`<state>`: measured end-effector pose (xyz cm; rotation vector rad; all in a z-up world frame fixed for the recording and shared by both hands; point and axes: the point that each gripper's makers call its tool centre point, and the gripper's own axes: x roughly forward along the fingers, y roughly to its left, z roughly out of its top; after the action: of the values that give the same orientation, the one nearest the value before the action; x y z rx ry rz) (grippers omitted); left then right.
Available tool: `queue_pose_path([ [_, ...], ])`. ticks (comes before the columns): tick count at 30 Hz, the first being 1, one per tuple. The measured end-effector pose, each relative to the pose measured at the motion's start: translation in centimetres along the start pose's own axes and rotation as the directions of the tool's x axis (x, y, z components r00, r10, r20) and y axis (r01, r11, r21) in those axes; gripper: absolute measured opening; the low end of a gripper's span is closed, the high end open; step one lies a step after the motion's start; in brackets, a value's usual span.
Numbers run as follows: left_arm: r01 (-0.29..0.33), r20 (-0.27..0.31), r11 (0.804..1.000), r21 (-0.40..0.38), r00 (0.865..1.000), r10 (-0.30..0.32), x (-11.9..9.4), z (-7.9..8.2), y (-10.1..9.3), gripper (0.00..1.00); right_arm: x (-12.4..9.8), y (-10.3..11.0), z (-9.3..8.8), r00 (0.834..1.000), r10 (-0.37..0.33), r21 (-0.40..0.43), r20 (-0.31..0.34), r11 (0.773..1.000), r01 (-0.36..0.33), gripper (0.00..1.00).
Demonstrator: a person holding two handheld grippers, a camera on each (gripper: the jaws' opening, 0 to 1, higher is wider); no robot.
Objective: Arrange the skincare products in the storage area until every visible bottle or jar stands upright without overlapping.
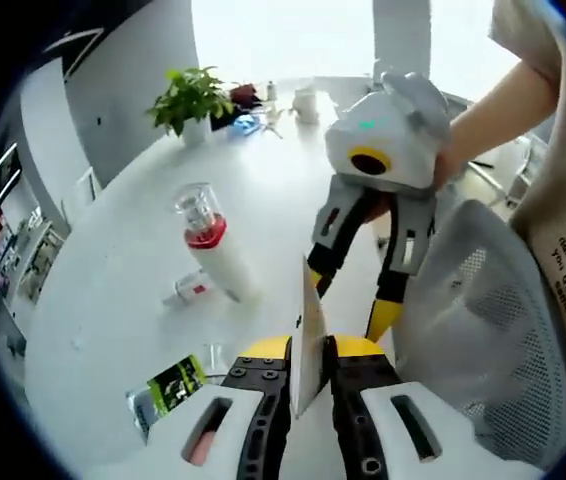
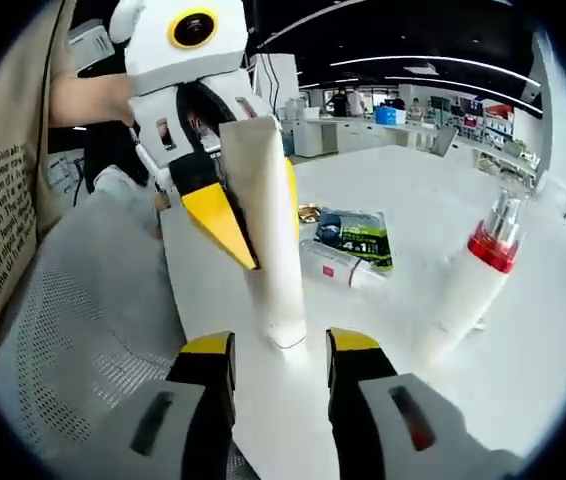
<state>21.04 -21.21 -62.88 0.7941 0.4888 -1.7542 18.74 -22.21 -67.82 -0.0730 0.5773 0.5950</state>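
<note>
Left gripper (image 2: 225, 215) clenches the white tube (image 2: 271, 240) mid-frame; right gripper (image 2: 281, 350), released, could knock it over.

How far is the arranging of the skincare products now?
Done: the red-collared pump bottle stands upright. In hand: the left gripper clamps the white tube, cap down on the table; the right gripper is open. Left: the small tube and green packet lie flat.

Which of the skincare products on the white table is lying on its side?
The small tube with the red label lies flat beside the green sachet. The pump bottle with the red collar stands upright, and the left claw holds the white tube upright.
</note>
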Motion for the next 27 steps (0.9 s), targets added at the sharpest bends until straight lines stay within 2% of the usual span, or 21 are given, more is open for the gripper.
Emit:
queue_pose_path([
  [5, -0.007, 0.01, 1.0, 0.02, 1.0, 0.007, 0.8, 0.9, 1.8, 0.09, -1.6, -1.5, -0.6, 0.997, -0.074, 0.066, 0.018, 0.995, 0.073, 0.43],
  [8, -0.009, 0.014, 1.0, 0.02, 1.0, 0.009, 1.2, 1.2, 2.7, 0.09, -2.2, -1.7, -0.5, 0.994, -0.094, 0.114, 0.048, 0.99, 0.088, 0.47],
  [14, -0.022, 0.023, 0.999, 0.026, 1.0, 0.021, 2.2, 2.2, 4.8, 0.09, -3.1, -2.4, -0.9, 0.989, -0.138, 0.149, 0.053, 0.98, 0.129, 0.57],
  [21, -0.032, 0.032, 0.999, 0.032, 0.999, 0.031, 3.2, 3.2, 6.9, 0.1, -3.8, -2.8, -1.1, 0.983, -0.178, 0.169, 0.051, 0.971, 0.167, 0.64],
  [27, -0.04, 0.041, 0.999, 0.033, 0.998, 0.039, 3.7, 3.9, 8.1, 0.1, -4.3, -2.9, -1.0, 0.976, -0.209, 0.197, 0.057, 0.961, 0.195, 0.73],
])
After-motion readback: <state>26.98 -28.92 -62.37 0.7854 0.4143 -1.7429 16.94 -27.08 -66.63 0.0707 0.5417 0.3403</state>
